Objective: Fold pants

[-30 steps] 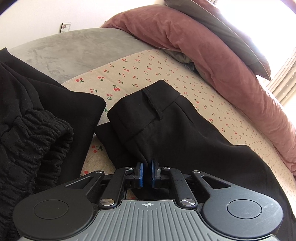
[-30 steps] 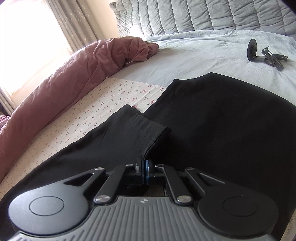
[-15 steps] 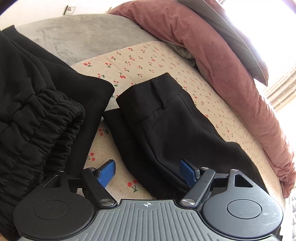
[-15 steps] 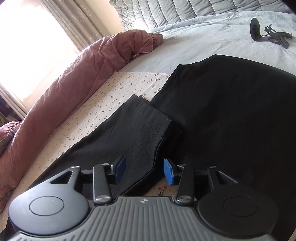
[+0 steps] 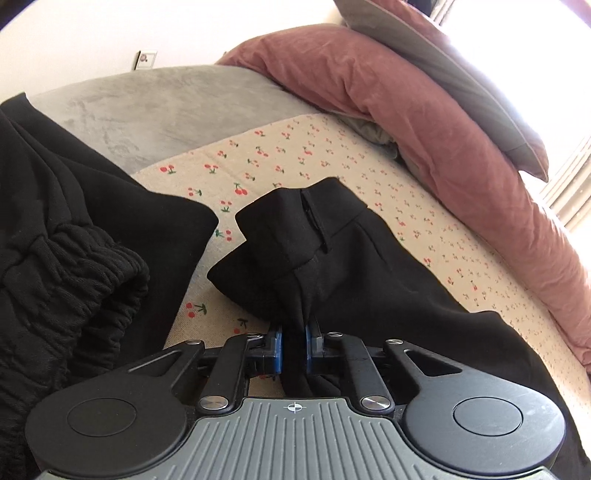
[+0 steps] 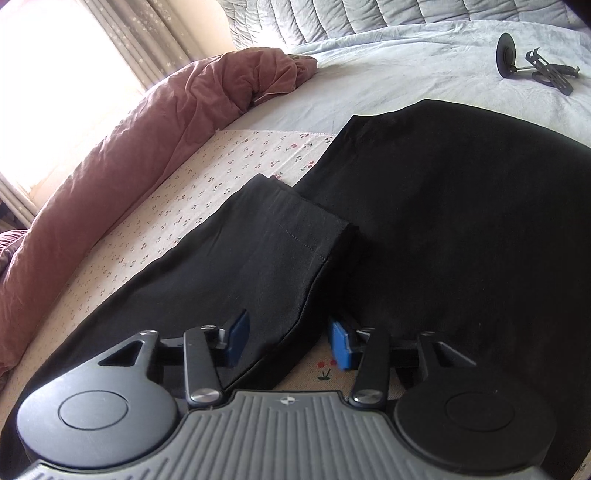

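Left wrist view, left to right:
- Second black garment (image 5: pixel 74 258) with gathered elastic band, heaped at near left; one flat corner reaching toward the pants, not touching.
- Grey blanket (image 5: pixel 166 99) at far left, wall socket (image 5: pixel 146 59) beyond it.
- Cherry-print sheet (image 5: pixel 295 162) across the middle of the bed.
- Pants (image 5: pixel 369 295) lying on the sheet, centre to near right; waistband end with belt loop bunched up just ahead of the tongs.
- Left tongs (image 5: pixel 293 332) closing, blue pads pressed on a pinched ridge of pants fabric.
- Pink duvet (image 5: pixel 406 110) piled along the far right, grey pillow (image 5: pixel 443 62) on top.

Right wrist view, left to right:
- Bright window with curtain (image 6: pixel 140 33) at far left.
- Pink duvet (image 6: pixel 129 155) rolled along the left edge of the bed.
- Cherry-print sheet (image 6: pixel 221 184) beside it.
- Pants (image 6: pixel 266 251) leg end with stitched hem at centre, near corner lying between the pads.
- Right tongs (image 6: pixel 288 339) closing, pads apart and clear of the cloth.
- Large black garment (image 6: pixel 461 203) flat at right, hem end resting against its edge.
- Pale blanket (image 6: pixel 406 74) and quilted headboard (image 6: pixel 369 14) far; small black stand (image 6: pixel 535 68) at far right.

Seen only from left: waistband, socket, pillow. Seen only from right: hem, window, headboard, stand.
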Motion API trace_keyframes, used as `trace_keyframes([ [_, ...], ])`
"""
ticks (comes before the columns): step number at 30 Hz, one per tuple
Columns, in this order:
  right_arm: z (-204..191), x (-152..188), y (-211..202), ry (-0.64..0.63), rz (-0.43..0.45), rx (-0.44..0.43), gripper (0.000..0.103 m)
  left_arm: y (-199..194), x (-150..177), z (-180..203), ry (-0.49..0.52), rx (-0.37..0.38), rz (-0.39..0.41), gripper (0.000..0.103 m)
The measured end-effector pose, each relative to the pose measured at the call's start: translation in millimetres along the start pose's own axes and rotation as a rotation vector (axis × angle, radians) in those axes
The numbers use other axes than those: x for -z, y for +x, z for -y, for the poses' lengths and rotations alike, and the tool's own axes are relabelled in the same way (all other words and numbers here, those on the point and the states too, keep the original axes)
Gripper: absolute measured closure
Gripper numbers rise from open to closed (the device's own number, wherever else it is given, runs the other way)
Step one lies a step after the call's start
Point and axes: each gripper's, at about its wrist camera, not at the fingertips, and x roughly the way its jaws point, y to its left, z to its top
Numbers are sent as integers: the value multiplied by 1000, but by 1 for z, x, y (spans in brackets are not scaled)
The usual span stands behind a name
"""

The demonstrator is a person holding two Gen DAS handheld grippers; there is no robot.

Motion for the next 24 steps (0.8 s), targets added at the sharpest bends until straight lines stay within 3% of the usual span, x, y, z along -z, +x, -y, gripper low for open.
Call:
trace_keyframes([
  [4,10,-1,-14,58,62,-38,103,-21,0,-7,15,30,28,94],
  [9,13,6,-21,55,99,-6,103,-15,6,-11,37,-7,-8,94],
  [12,7,7,-8,-11,72,48,103,-3,12,-7,82,-40,-46,93],
  [15,1,8,-2,-74,61,78,103,-1,10,-7,129,-12,-87,84],
  [19,-6,14,-10,-166,50,126,103,-26,10,-7,173,46,-136,42],
  [21,-18,21,-19,-266,51,203,89,-48,15,-3,220,56,-107,44],
  [24,-36,28,-39,-371,88,245,69,-80,16,6,244,72,-41,45],
])
